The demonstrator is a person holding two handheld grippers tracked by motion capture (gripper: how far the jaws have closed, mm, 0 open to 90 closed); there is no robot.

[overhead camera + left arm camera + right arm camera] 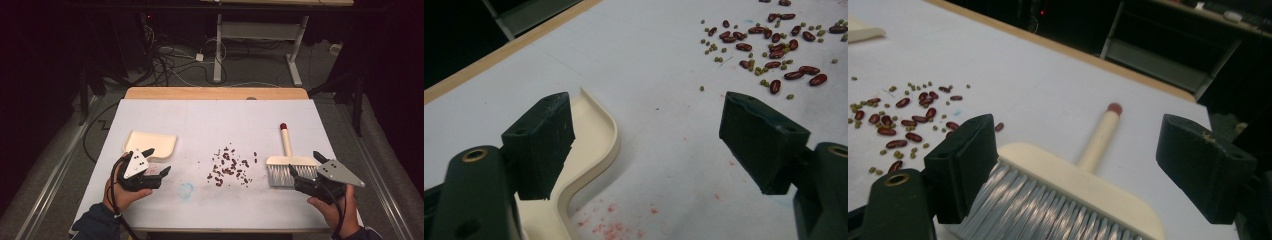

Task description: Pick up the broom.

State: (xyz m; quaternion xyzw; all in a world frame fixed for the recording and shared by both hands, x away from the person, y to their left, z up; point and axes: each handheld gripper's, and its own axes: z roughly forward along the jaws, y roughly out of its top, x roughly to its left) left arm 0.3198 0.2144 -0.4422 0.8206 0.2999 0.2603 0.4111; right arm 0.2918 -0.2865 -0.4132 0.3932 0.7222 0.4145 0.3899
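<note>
A cream dustpan (150, 144) lies at the table's left. Scattered red beans (229, 166) and small green ones (754, 64) lie in the middle. At the right rests a cream hand brush (289, 162) with grey bristles and a red-tipped handle (1114, 108) pointing away. My left gripper (159, 161) stands open just beside the dustpan's near edge (596, 145), nothing between its jaws. My right gripper (306, 164) is open just short of the brush's bristles (1048, 210), which lie between and beyond its jaws, untouched.
The white mat (215, 120) covers a wooden table (215, 93). Faint red and blue stains (186, 190) mark the mat near the front. Behind the table stand a white desk frame (260, 35) and floor cables (175, 60).
</note>
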